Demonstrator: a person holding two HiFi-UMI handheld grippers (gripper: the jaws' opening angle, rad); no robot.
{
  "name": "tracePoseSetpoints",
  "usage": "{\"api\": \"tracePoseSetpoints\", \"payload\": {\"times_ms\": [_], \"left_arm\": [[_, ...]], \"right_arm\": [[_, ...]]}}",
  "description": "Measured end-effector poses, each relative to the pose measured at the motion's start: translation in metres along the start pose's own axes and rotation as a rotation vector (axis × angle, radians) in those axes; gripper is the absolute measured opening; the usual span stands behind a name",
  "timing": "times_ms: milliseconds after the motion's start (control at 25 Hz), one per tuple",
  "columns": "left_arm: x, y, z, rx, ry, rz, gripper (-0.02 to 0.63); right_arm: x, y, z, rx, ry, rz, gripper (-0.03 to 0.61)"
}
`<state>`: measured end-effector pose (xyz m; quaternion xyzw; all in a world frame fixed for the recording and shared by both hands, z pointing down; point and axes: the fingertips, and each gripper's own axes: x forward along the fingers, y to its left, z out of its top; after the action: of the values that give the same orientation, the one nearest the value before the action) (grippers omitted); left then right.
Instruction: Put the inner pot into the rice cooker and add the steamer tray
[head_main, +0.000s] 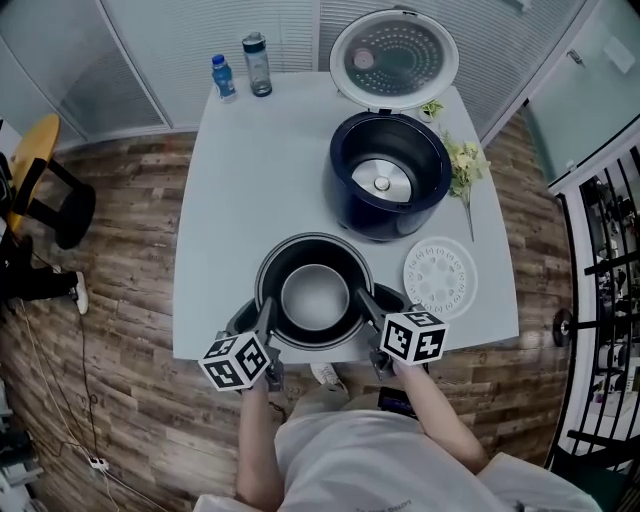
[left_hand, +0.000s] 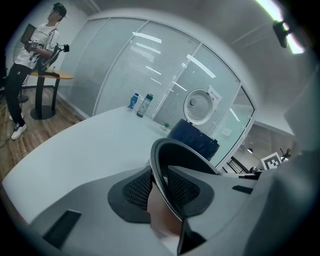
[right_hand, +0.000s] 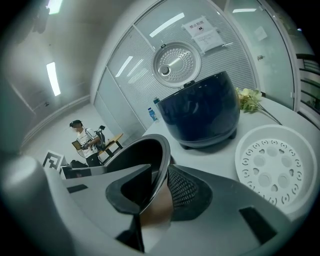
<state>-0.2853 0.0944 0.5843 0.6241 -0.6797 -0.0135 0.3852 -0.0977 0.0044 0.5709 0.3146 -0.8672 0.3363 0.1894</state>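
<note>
Count: 2 grippers, 1 inner pot (head_main: 315, 297), 1 rice cooker (head_main: 390, 178), 1 steamer tray (head_main: 441, 277), 2 bottles, 1 bunch of flowers (head_main: 465, 162), all on 1 white table (head_main: 250, 200). Pot is at the table's near edge, btwn the two grippers, apart from the cooker, which stands farther back w/ its lid (head_main: 393, 55) swung up and the cavity open. Left gripper (left_hand: 161, 192) pinches the pot's left rim: one jaw inside the wall, the other outside, mesh pads against the rim. Right gripper (right_hand: 157, 195) does the same on the pot's right rim, w/ one pad in and one out. Both point forward and down from the person's hands at the table edge. Tray lies flat just right of the pot, near the right gripper, not touching the cooker. Flowers lie beside the cooker's right side. Blue bottle (head_main: 222, 76) and grey bottle (head_main: 257, 63) stand side by side at the far left corner, well away from the pot. One other person (left_hand: 35, 45) stands in the bkgd.
</note>
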Motion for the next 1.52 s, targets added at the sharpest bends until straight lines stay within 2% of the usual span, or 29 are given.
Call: {"api": "tracePoseSetpoints", "payload": {"times_ms": [280,760,1040,1520], "left_arm": [[-0.005,0.002,0.012,-0.013,-0.033,0.005,0.094],[-0.023,0.000,0.053,-0.031,-0.134,-0.003,0.091],[-0.038,-0.009,0.084,-0.012,-0.205,-0.022,0.089],[-0.052,-0.036,0.124,0.014,-0.299,-0.069,0.089]], "right_arm": [[0.002,0.009,0.011,-0.012,-0.012,0.013,0.109],[0.000,0.040,0.052,-0.057,-0.079,0.074,0.104],[-0.006,0.058,0.082,-0.105,-0.130,0.125,0.104],[-0.031,0.076,0.124,-0.145,-0.209,0.158,0.104]]}}
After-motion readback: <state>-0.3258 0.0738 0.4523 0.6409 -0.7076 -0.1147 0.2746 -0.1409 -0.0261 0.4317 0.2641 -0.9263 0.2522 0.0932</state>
